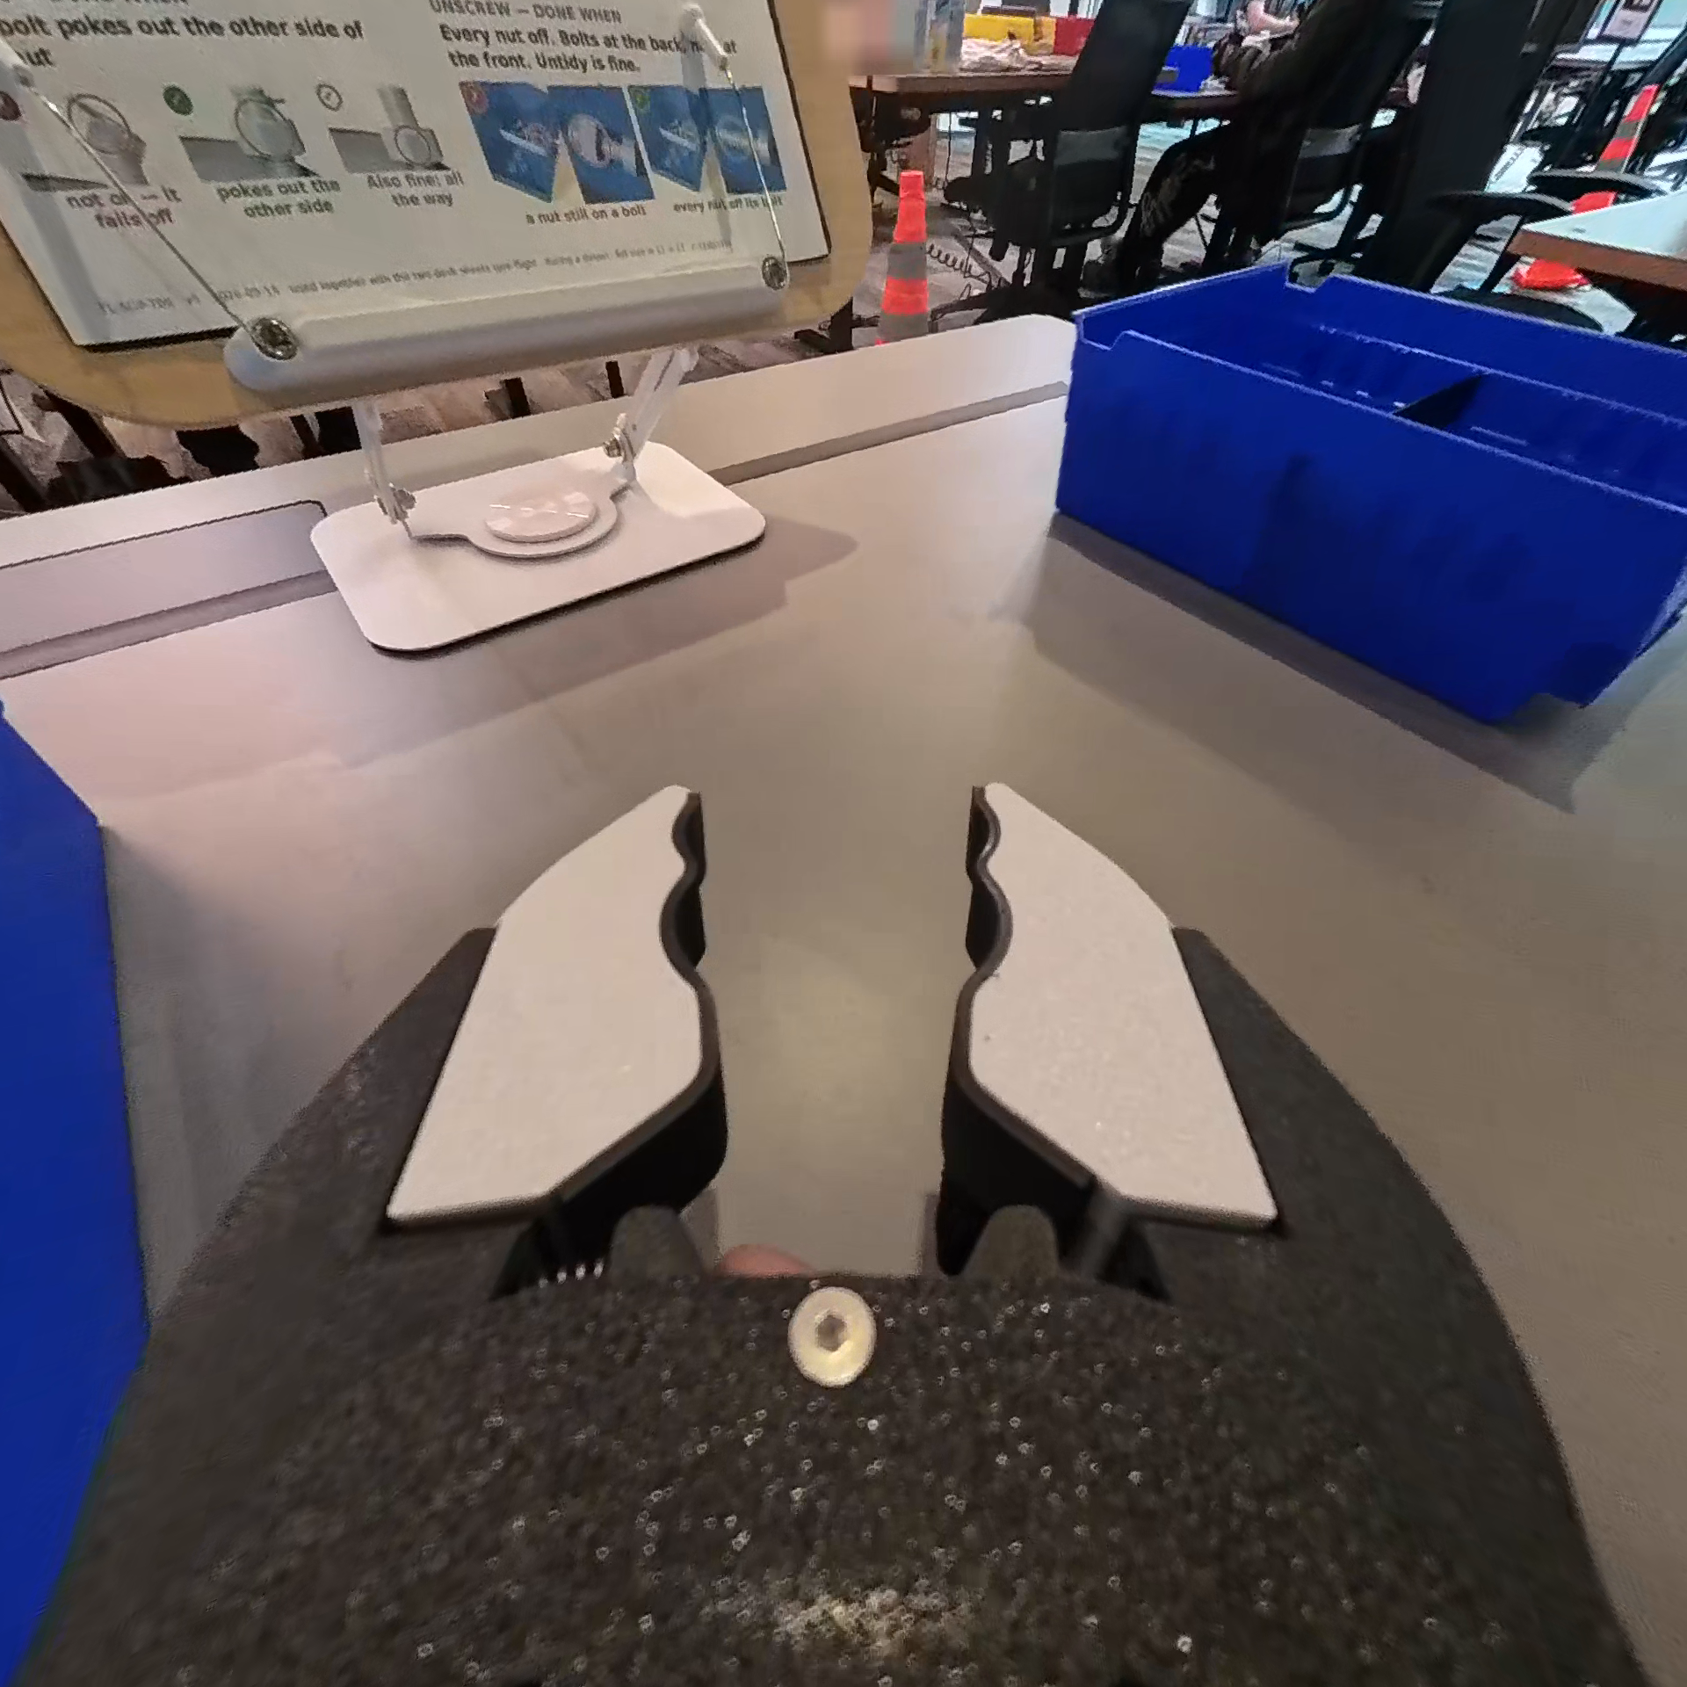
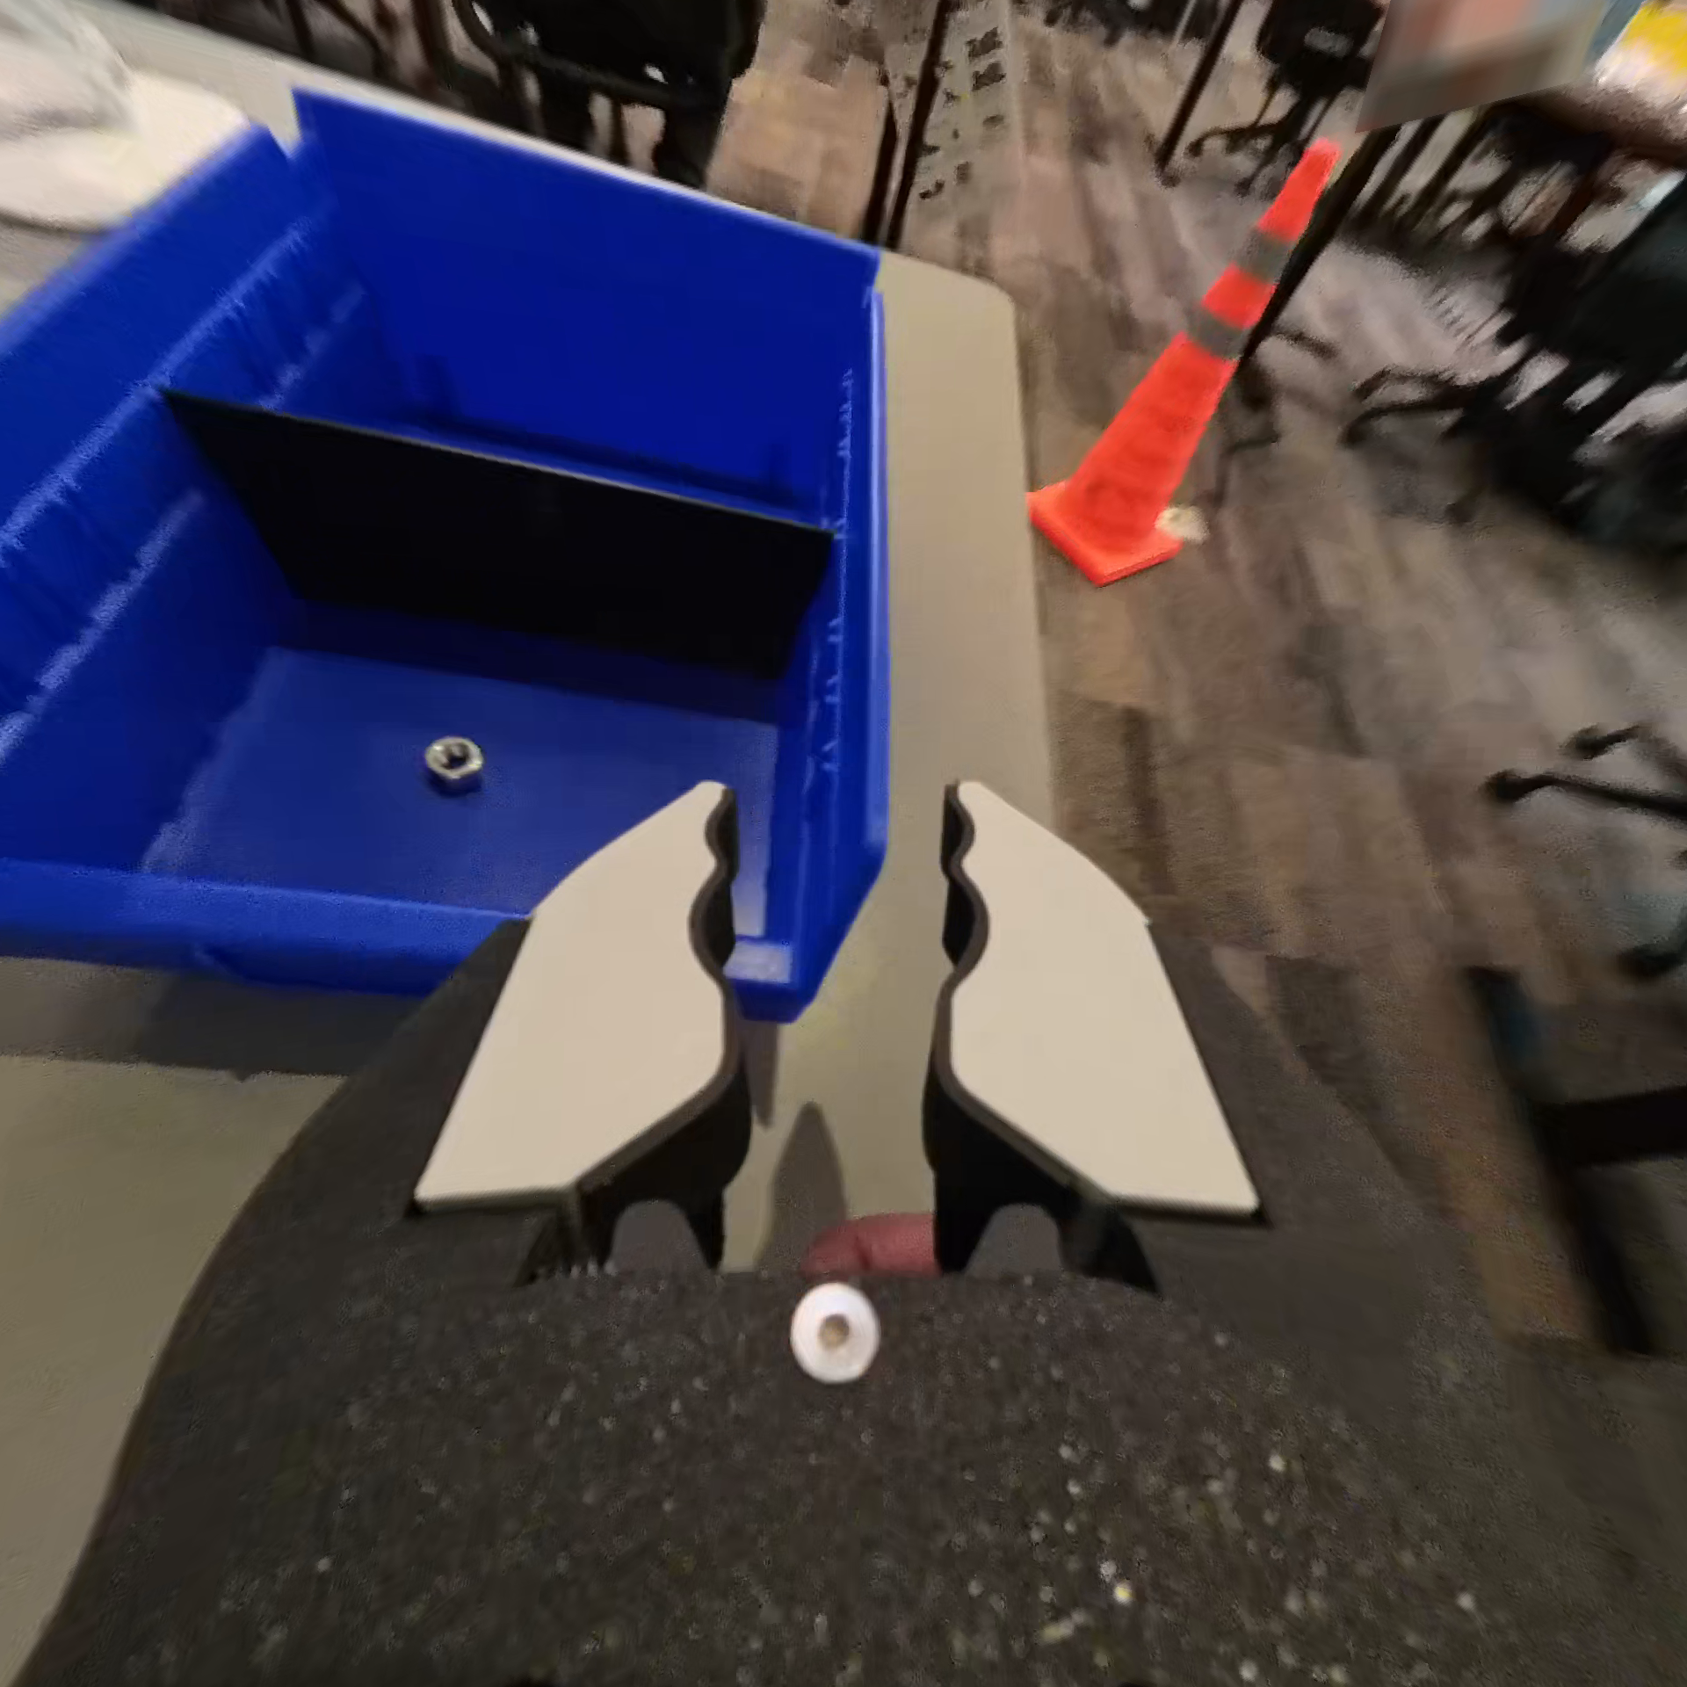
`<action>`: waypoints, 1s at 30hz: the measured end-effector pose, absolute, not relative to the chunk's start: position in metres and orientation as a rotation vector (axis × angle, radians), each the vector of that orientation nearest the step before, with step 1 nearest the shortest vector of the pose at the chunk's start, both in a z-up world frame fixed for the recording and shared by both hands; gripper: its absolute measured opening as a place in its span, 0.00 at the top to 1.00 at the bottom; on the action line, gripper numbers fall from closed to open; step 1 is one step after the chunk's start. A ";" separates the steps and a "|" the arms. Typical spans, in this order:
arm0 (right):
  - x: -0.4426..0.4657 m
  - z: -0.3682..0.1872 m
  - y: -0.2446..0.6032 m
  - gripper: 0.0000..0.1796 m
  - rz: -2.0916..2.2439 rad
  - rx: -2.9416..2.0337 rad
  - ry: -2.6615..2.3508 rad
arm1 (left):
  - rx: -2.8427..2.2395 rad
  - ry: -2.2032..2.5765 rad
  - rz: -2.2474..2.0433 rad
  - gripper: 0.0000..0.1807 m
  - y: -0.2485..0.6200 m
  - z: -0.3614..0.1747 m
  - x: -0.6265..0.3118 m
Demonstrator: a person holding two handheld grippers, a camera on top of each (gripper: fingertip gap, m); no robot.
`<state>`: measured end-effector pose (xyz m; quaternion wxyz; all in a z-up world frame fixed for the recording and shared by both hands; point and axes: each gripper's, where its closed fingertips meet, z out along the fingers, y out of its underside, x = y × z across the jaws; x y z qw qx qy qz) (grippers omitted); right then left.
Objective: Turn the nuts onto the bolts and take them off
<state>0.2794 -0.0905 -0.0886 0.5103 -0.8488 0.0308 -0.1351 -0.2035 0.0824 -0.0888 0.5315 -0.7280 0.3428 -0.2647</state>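
- Left tool [image 1: 835, 803]: two grey-faced fingers on a black speckled body, spread apart with nothing between them; poised over bare desk.
- Right tool [image 2: 838, 799]: same build, fingers likewise parted and empty; held above the near right corner of the blue bin, its left finger [image 2: 621, 986] overlapping the bin's rim in the picture.
- Desk [image 1: 867, 712]: flat grey surface, carries the bin and the stand.
- Blue bin [image 2: 584, 265]: open-topped plastic tray on the desk, near the desk's right edge; seen in the left wrist view at far right [image 1: 1369, 511]. Ribbed inner walls.
- Black divider [image 2: 511, 539]: upright panel across the bin, splitting it into a near and a far compartment.
- Nut [image 2: 454, 763]: one silver hex nut, lying flat on the floor of the near compartment, apart from the walls and the divider. Right wrist view only.
- Bolts: none to be made out in either view; the far compartment's floor is hidden behind the divider.
- White stand [image 1: 539, 548]: flat base plate on the far side of the desk, hinged arms rising from it.
- Instruction sheet [image 1: 402, 155]: printed page with small pictures, held on the stand, facing the left tool.
- Second blue item [image 1: 46, 1095]: a blue surface at the left edge of the left wrist view; kind not determinable.
- Orange cone [image 2: 1178, 411]: on the carpeted floor beyond the desk, grey bands; also in the left wrist view [image 1: 908, 265].
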 end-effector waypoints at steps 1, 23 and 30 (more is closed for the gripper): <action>0.280 -0.095 -0.090 0.76 -0.270 -2.036 0.112 | -1.734 0.819 -0.628 0.70 0.084 -0.089 -0.204; 0.044 -0.011 -0.040 0.82 -0.258 -1.655 -0.199 | -1.736 0.660 -0.596 0.70 0.079 -0.076 -0.222; -0.044 -0.059 0.034 0.75 0.053 -1.663 -0.222 | -1.739 0.562 -0.592 0.72 0.087 -0.051 -0.221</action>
